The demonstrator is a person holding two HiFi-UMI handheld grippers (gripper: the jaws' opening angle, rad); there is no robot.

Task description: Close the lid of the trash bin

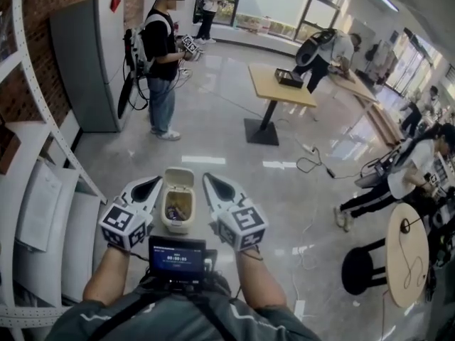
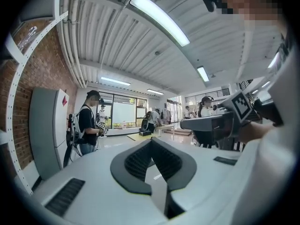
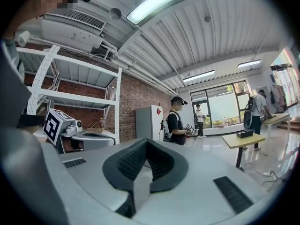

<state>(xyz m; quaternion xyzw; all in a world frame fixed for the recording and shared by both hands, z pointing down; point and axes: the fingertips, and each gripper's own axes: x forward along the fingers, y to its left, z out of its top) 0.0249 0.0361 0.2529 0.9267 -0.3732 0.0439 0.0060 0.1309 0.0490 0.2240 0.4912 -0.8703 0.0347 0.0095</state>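
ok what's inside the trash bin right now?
Lid is up, so the trash bin shows mixed rubbish, dark with yellowish bits, too small to identify. Anything deeper is hidden by the top layer and the bin's walls.

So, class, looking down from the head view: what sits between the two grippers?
The open trash bin, its lid up, shows on the floor between the left gripper and the right gripper. Only the head view shows it.
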